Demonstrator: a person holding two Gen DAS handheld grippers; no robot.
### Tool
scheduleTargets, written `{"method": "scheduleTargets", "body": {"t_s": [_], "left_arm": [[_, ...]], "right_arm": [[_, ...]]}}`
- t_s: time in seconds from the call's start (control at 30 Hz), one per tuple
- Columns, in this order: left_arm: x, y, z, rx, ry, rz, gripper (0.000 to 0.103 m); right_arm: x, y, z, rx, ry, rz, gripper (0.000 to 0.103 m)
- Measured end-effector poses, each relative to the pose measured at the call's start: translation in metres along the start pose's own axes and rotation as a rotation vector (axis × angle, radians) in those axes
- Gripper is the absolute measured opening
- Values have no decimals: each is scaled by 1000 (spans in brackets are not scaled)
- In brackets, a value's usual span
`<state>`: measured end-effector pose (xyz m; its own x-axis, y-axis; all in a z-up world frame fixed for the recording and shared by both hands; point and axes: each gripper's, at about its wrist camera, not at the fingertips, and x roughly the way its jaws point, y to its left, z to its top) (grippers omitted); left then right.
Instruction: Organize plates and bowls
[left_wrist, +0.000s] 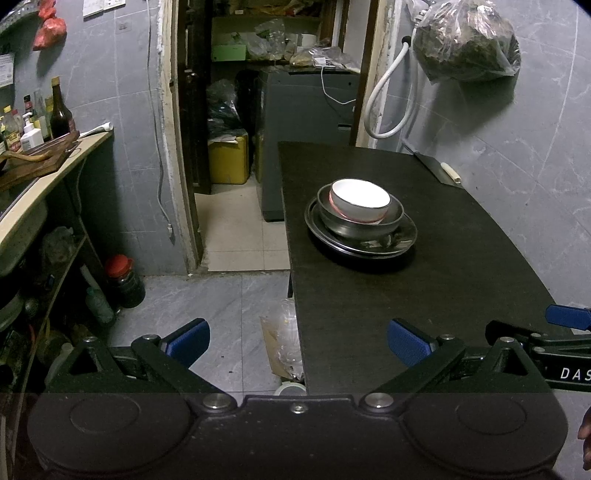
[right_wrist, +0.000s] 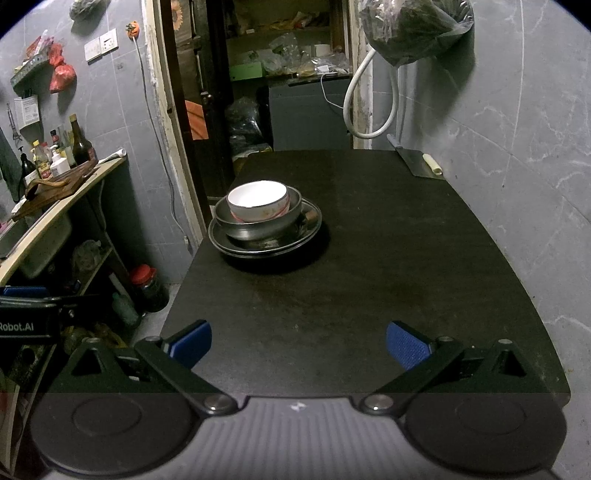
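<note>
A white bowl (left_wrist: 360, 201) sits inside a metal bowl (left_wrist: 360, 221), which sits on stacked dark metal plates (left_wrist: 362, 243) on the black table (left_wrist: 424, 295). The stack also shows in the right wrist view: white bowl (right_wrist: 258, 201), metal bowl (right_wrist: 258, 225), plates (right_wrist: 266, 247) at the table's (right_wrist: 369, 277) left side. My left gripper (left_wrist: 297, 343) is open and empty at the table's near left edge. My right gripper (right_wrist: 299, 343) is open and empty over the table's near edge. Both are well short of the stack.
A cleaver (left_wrist: 437, 170) lies at the table's far right corner by the wall. A counter (left_wrist: 48, 173) with bottles and a cutting board stands at the left. A red-lidded jar (left_wrist: 123, 282) stands on the floor. A doorway (left_wrist: 236, 147) lies beyond.
</note>
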<state>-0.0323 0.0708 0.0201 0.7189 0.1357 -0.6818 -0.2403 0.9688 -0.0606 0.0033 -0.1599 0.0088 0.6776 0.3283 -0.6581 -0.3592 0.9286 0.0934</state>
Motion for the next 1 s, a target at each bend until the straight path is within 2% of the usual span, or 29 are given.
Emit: {"method": "scheduleTargets", "body": {"t_s": [1.0], "left_arm": [[0,1,0,7,4,5,102]], "right_arm": [[1,0,-1,0,1,1,103]]}}
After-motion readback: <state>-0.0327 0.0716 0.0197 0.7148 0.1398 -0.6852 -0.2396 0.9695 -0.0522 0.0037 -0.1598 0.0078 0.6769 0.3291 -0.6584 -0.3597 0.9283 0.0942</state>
